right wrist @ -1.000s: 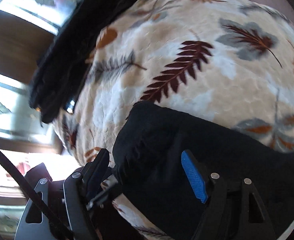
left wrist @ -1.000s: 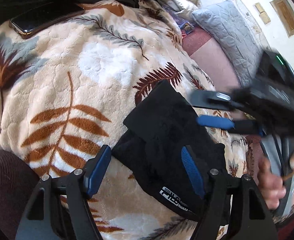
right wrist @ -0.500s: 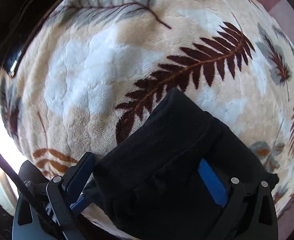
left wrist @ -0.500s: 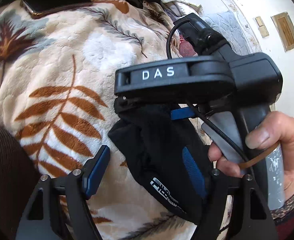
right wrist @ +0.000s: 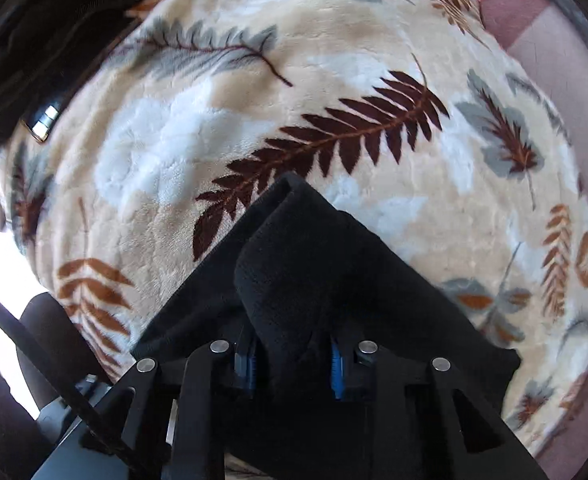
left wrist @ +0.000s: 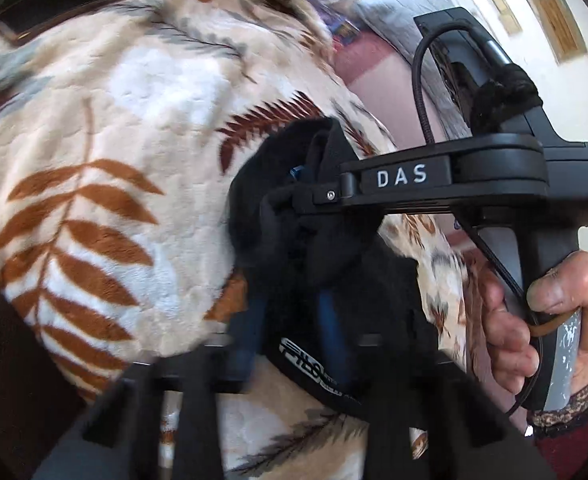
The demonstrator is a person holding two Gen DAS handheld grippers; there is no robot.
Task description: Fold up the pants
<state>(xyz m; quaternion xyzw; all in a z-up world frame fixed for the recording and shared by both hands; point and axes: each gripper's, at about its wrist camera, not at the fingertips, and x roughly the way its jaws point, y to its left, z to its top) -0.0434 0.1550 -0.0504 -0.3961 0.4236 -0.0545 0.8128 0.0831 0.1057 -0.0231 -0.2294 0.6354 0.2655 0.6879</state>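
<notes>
Black folded pants (right wrist: 314, 280) lie bunched on a plush leaf-print blanket (right wrist: 214, 128). Left gripper (left wrist: 294, 332) is closing, blue pads pinching the hem near the white logo. Right gripper (right wrist: 294, 364), held by a hand (left wrist: 550, 320), is closing too, pads pressing a raised fold of the cloth.

- One pair of black pants (right wrist: 334, 280), on the blanket's near edge
- One leaf-print blanket (right wrist: 254, 128)
- Two grippers: left gripper (left wrist: 294, 336), right gripper (right wrist: 294, 364) (both closing on the pants)
- One phone (right wrist: 42, 126) near the blanket's far-left edge
- One grey pillow (left wrist: 406, 12)
- One hand (left wrist: 550, 320)
</notes>
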